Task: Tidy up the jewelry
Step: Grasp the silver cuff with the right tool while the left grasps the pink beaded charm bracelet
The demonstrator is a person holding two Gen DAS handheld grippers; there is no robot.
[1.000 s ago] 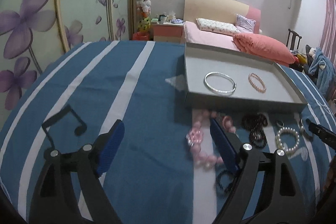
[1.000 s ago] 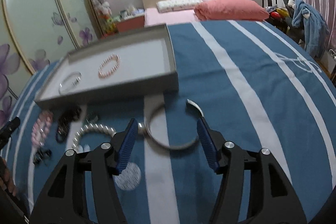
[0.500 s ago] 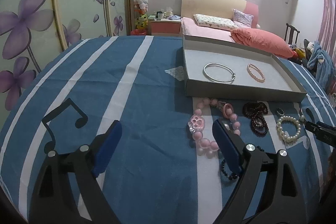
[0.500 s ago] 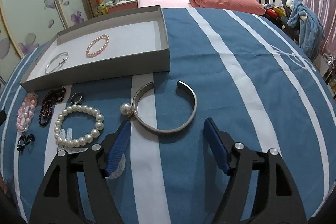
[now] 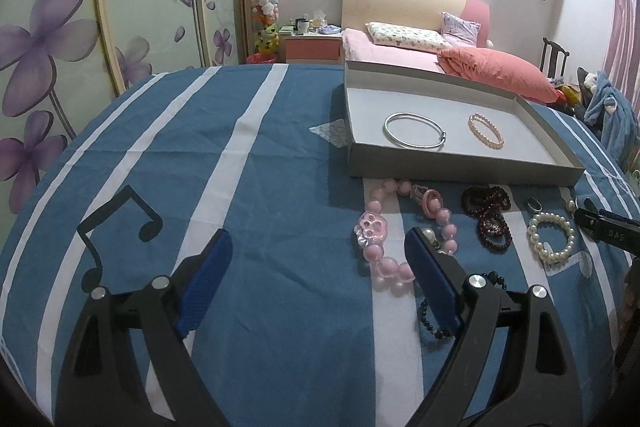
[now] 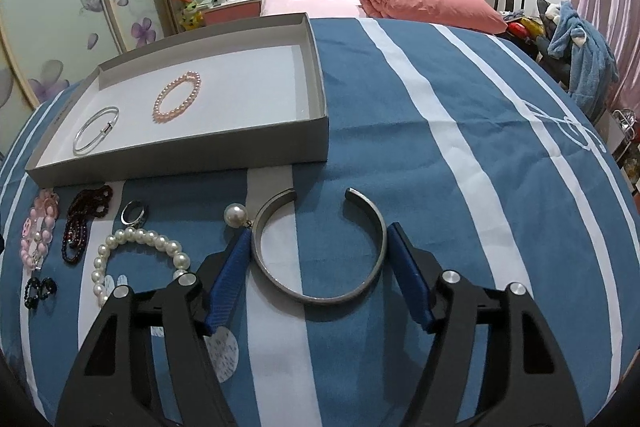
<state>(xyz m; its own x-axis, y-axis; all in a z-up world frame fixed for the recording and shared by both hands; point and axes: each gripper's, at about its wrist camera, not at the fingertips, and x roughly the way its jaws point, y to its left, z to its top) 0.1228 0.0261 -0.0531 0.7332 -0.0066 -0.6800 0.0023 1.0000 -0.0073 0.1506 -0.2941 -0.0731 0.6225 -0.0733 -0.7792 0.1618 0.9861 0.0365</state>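
Note:
A silver open cuff (image 6: pixel 320 295) lies flat on the blue striped cloth. My right gripper (image 6: pixel 320 230) straddles it, one blue pad close beside each side of it, and the jaws are closing. The grey tray (image 6: pixel 180 167) behind it holds a thin silver bangle (image 6: pixel 96 131) and a pink pearl bracelet (image 6: pixel 176 99). My left gripper (image 5: pixel 318 234) stands open over bare cloth, its right pad next to a pink bead bracelet (image 5: pixel 384 239). A black bead bracelet (image 5: pixel 430 323) is partly hidden behind that pad.
In front of the tray lie a dark red bead bracelet (image 6: pixel 80 223), a ring (image 6: pixel 134 213), a white pearl bracelet (image 6: pixel 136 239) and a pearl earring (image 6: pixel 235 214). Wardrobe doors stand to the left, and a bed and a chair behind.
My right gripper drew back from the cuff half a second ago, then came forward so its pads flank it again. The left view has hardly shifted.

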